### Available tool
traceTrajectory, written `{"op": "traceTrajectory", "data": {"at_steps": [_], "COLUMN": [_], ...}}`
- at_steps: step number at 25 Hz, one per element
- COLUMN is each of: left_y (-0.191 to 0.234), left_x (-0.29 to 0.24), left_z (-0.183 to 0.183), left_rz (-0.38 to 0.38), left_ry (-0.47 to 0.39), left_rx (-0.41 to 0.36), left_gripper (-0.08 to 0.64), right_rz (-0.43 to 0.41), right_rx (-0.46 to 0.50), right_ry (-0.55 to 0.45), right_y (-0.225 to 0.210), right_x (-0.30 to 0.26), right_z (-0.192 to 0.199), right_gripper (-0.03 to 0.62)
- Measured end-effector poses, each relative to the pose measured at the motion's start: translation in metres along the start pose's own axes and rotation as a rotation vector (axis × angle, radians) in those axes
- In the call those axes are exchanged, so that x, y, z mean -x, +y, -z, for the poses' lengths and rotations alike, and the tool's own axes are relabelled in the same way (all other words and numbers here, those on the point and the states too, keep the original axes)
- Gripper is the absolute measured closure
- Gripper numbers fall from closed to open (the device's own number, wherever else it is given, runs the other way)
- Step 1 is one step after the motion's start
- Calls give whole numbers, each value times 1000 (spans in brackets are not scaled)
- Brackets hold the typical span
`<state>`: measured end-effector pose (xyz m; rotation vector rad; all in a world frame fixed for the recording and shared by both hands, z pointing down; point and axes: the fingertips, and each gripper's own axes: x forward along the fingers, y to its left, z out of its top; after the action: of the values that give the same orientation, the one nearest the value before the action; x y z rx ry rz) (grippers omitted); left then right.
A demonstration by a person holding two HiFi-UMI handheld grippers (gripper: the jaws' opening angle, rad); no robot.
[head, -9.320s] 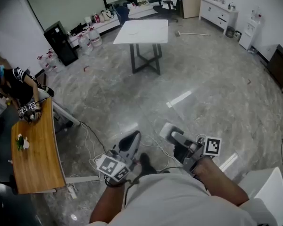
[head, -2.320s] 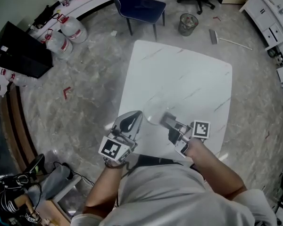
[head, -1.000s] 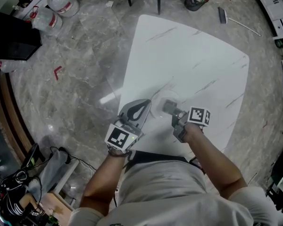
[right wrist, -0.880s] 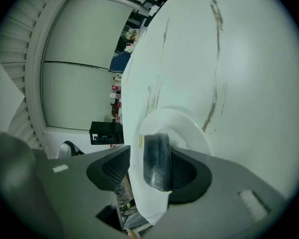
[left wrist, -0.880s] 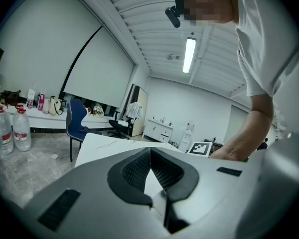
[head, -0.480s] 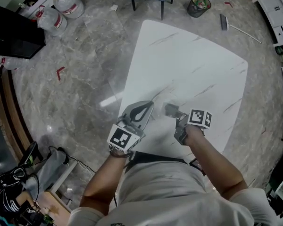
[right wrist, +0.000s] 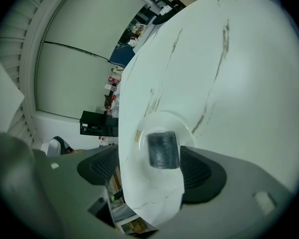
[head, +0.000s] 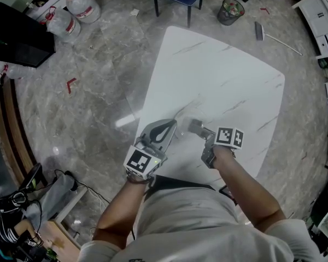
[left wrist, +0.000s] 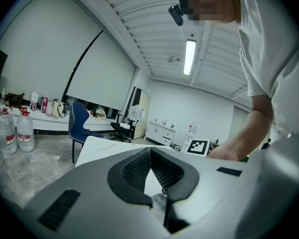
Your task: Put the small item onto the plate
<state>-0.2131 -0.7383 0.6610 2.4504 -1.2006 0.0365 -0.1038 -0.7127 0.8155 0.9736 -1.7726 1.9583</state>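
We've just been opening the right gripper (right wrist: 150, 171) to leave the item (right wrist: 163, 150) on the plate (right wrist: 159, 122); the left gripper (left wrist: 150, 153) idles closed, empty.

My right gripper (right wrist: 150, 167) has just been opening its fingers, the small item (right wrist: 163, 150) loose between them; my left gripper (left wrist: 150, 153) is closed.

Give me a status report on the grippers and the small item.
Right gripper open, jaws just been opening, dark small item between them, ungripped. Item lying on white plate. Left gripper shut, empty. Nothing in the way.
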Motion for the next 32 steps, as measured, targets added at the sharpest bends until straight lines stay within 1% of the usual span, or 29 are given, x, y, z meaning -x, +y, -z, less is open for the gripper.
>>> {"op": "traceTrajectory", "data": {"at_steps": [2,5,6,9,10,11,12,14,15,16,18,21,23,26,29,32], "left_y": [-4,-15,-20,-42,-50,-59,-69,-91,-104,-118,-148,-191,-223,-273,-313,-350], "left_x": [2,6,7,10,12,14,16,22,26,31,42,57,65,77,91,103], "left_z": [-5,-17,-20,-28,-30,-33,-36,-47,-56,-65,-87,-120,-139,-163,-186,-205], "left_rz": [-3,-6,-6,-7,-9,-11,-13,-21,-27,-35,-48,-68,-81,-97,-113,-128], "left_ry": [-7,-17,-22,-41,-45,-49,-54,-70,-79,-88,-107,-137,-155,-171,-188,-204], "left_rx": [-4,-19,-26,-51,-57,-63,-67,-63,-61,-65,-92,-121,-131,-171,-171,-202], "left_gripper": [554,554,554,554,554,554,554,554,554,554,554,554,554,554,554,554], "right_rz": [-16,-71,-92,-152,-174,-198,-227,-299,-336,-367,-405,-435,-452,-462,-476,-497], "right_rx": [13,61,88,210,254,295,333,413,464,526,666,871,1004,1191,1318,1386], "right_ry": [-10,-22,-33,-89,-104,-115,-125,-154,-173,-192,-226,-290,-348,-451,-533,-596], "right_y": [7,27,36,64,73,81,89,108,119,129,150,181,199,225,249,266], "right_x": [9,28,37,73,85,97,110,138,154,170,204,257,297,359,412,452], "right_z": [1,5,5,5,6,8,12,22,28,35,50,68,80,102,125,141], "right_gripper": [233,241,262,392,418,464,497,538,572,589,589,591,591,591,591,591]}}
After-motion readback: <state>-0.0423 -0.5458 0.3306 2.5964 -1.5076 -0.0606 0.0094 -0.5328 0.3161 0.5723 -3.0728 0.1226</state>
